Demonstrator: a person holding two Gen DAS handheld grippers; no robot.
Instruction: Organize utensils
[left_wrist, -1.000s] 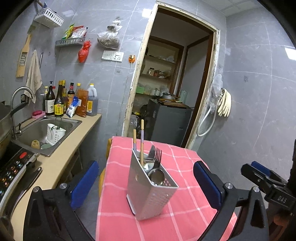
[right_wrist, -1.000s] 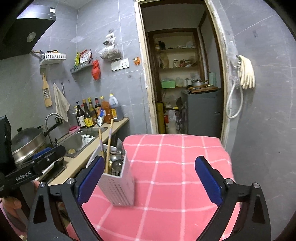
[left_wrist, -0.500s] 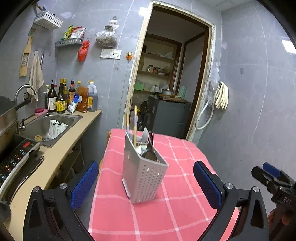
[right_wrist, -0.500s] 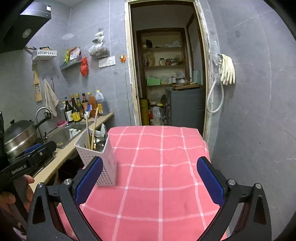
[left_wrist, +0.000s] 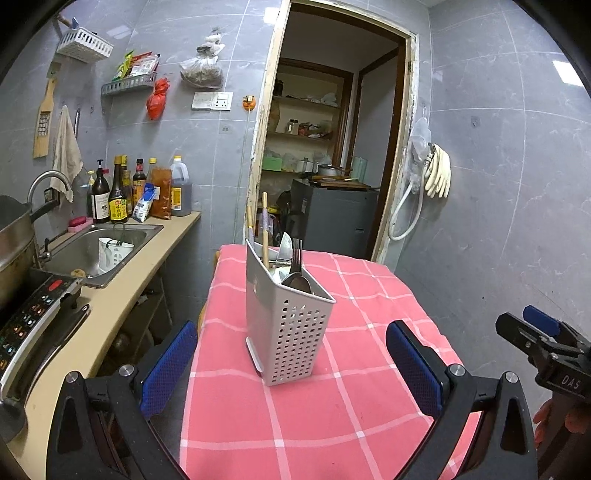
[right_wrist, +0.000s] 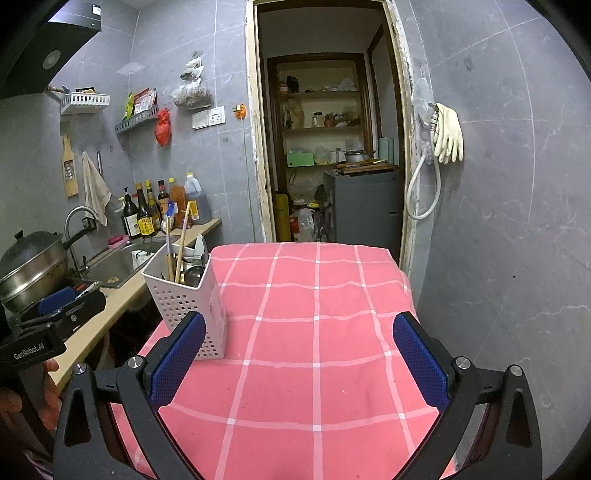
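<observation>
Both pairs of jaws stand wide apart and hold nothing: the left gripper (left_wrist: 291, 363) frames the utensil holder from the near side, and the right gripper (right_wrist: 301, 363) hangs over bare cloth with the holder just beyond its left pad.

Largest in view is the tabletop (right_wrist: 317, 332), covered with a pink cloth checked in white lines, set against a grey tiled wall beside an open doorway (right_wrist: 328, 147). To the left runs a beige counter (left_wrist: 122, 295) with a steel sink (left_wrist: 92, 251), a row of sauce bottles (left_wrist: 122, 192) at its far end and a lidded pot (right_wrist: 29, 266) near the stove controls.

On the cloth, toward the left near part of the tabletop, the utensil holder (left_wrist: 288, 328) stands upright. It is a grey-white perforated plastic box, touching neither gripper. From the right wrist view the same holder (right_wrist: 192, 306) sits at the left edge of the cloth, close to the counter.

Inside it, two chopsticks (left_wrist: 264, 229) stand tallest at the back. A fork (left_wrist: 297, 254) rises tines up near the front, with a spoon (left_wrist: 297, 282) bowl just below it and a pale flat blade (left_wrist: 284, 245) beside the fork.

At the right edge of the left wrist view, the right gripper's body shows, held by a hand (left_wrist: 554, 421). Yellowish rubber gloves (right_wrist: 448, 134) hang on the wall right of the doorway.
</observation>
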